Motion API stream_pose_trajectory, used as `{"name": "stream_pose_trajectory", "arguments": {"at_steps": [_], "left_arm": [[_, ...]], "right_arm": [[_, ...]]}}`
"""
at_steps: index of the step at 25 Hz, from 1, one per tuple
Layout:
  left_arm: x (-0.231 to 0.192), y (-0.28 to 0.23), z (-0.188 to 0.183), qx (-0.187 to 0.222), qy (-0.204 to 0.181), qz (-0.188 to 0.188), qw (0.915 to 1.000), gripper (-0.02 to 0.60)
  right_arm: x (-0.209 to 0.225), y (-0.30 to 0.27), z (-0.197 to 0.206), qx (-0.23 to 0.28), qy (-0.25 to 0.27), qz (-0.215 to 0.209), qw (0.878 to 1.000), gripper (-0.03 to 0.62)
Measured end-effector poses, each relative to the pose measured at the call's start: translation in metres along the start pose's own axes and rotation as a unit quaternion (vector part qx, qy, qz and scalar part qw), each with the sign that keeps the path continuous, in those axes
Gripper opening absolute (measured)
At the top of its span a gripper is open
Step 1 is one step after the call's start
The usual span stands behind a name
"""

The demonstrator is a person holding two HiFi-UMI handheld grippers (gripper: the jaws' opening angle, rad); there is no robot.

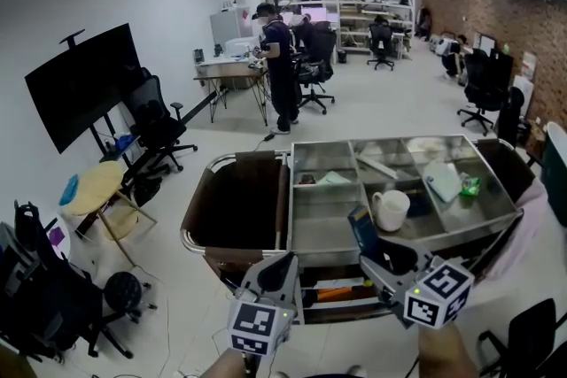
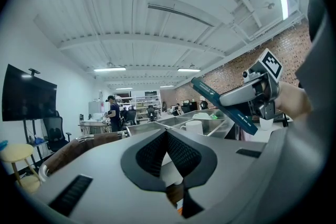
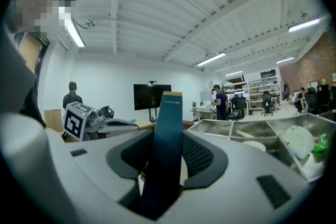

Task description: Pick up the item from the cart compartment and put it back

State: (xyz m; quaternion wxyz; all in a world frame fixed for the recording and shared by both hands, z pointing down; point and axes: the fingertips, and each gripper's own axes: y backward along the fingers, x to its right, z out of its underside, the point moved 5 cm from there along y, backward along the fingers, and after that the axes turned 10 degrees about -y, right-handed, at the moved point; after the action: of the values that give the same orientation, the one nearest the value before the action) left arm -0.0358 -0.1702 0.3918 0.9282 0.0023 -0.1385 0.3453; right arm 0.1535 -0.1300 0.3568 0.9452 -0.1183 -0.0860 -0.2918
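My right gripper (image 1: 376, 254) is shut on a flat dark blue box (image 1: 361, 228), which stands upright between its pads just above the front edge of the steel cart (image 1: 323, 227). In the right gripper view the blue box (image 3: 167, 149) rises straight up out of the jaws. The left gripper view shows the same blue box (image 2: 231, 107) slanting out of the right gripper (image 2: 252, 94). My left gripper (image 1: 282, 266) hovers in front of the cart; its tips meet with nothing between them (image 2: 167, 132).
The cart's compartments hold a white mug (image 1: 390, 210), a white packet (image 1: 443, 181), a green item (image 1: 469, 186) and small things at the back. A brown bin (image 1: 235, 204) forms the cart's left part. Office chairs, a yellow stool (image 1: 93, 186) and a person (image 1: 279, 71) stand beyond.
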Motion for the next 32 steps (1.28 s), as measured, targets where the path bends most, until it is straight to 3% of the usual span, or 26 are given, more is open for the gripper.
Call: {"name": "stream_pose_trajectory", "arguments": {"at_steps": [17,27,32], "left_arm": [[-0.008,-0.006,0.006,-0.004,0.002,-0.006,1.0,-0.001],[-0.017,-0.013,0.007,-0.004,0.01,-0.015,0.9998,0.0],[-0.019,-0.012,0.009,-0.005,0.011,-0.018,0.9998,0.0]], "right_arm": [[0.059,-0.112,-0.039,-0.05,0.064,0.028,0.996,0.19],[0.098,-0.191,-0.008,-0.155,0.064,0.05,0.985,0.19],[0.106,-0.195,-0.003,-0.156,0.052,0.05,0.985,0.191]]}}
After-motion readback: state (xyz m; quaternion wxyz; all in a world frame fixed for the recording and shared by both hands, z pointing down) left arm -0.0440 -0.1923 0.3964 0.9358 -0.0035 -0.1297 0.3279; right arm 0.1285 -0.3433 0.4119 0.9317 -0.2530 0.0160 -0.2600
